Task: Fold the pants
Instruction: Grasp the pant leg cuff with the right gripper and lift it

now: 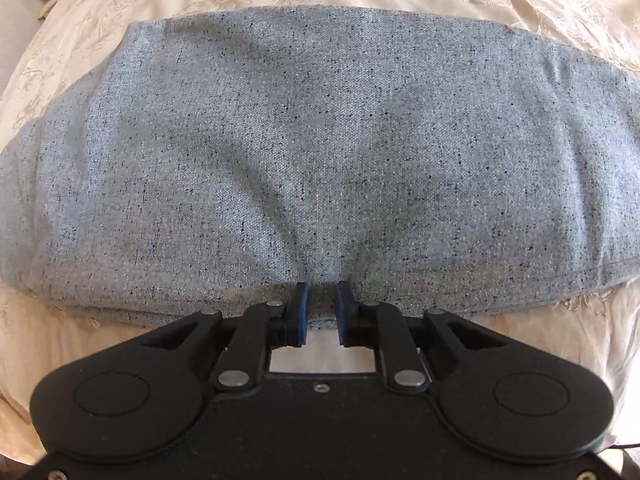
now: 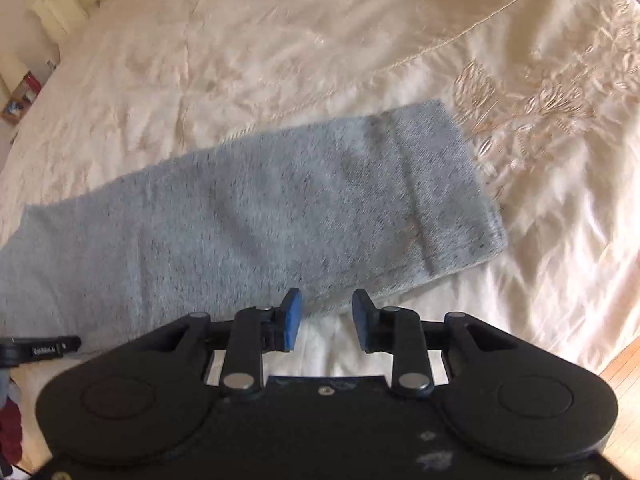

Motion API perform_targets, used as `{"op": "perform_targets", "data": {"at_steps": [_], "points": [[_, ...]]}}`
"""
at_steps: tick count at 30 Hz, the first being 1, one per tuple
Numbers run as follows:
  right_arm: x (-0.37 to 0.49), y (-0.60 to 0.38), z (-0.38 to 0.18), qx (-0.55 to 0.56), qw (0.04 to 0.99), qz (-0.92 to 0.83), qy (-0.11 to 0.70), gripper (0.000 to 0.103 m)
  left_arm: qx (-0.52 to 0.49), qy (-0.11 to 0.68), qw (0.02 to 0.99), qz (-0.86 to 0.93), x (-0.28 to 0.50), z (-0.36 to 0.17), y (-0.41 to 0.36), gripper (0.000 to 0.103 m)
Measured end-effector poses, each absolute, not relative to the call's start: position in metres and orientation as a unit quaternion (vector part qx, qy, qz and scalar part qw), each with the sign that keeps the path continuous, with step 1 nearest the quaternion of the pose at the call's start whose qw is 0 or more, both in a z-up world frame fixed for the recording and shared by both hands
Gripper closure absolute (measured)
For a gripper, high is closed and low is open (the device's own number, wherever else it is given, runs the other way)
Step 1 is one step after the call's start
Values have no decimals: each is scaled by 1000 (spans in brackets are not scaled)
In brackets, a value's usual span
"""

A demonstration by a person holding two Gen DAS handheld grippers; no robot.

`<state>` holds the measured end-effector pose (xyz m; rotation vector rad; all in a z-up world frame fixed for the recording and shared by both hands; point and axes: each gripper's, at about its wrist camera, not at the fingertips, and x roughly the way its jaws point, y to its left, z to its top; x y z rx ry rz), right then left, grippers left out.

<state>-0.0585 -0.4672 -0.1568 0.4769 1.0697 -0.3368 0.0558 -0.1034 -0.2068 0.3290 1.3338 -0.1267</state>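
Pants [image 1: 320, 140] flat on cream bedspread [image 2: 280, 40]; headboard [image 2: 60, 4] beyond.

The pants [image 2: 248, 208] were motion-blurred in the right wrist view, their left end cut off beside the bedspread [image 2: 280, 40].

A cream satin bedspread [image 2: 280, 60] with embroidered flowers covers the bed, bright under daylight. A tufted cream headboard [image 2: 60, 4] stands at the far corner. Wooden floor [image 2: 624, 372] shows at the right edge.
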Motion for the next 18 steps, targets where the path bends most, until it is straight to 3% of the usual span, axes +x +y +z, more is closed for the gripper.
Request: {"op": "perform_targets", "data": {"at_steps": [8, 18], "points": [[-65, -559, -174, 244, 790, -207, 524, 63, 167, 609, 774, -50, 51, -209, -111, 84], [-60, -584, -210, 276, 777, -126, 551, 56, 169, 620, 765, -48, 60, -206, -112, 84]]}}
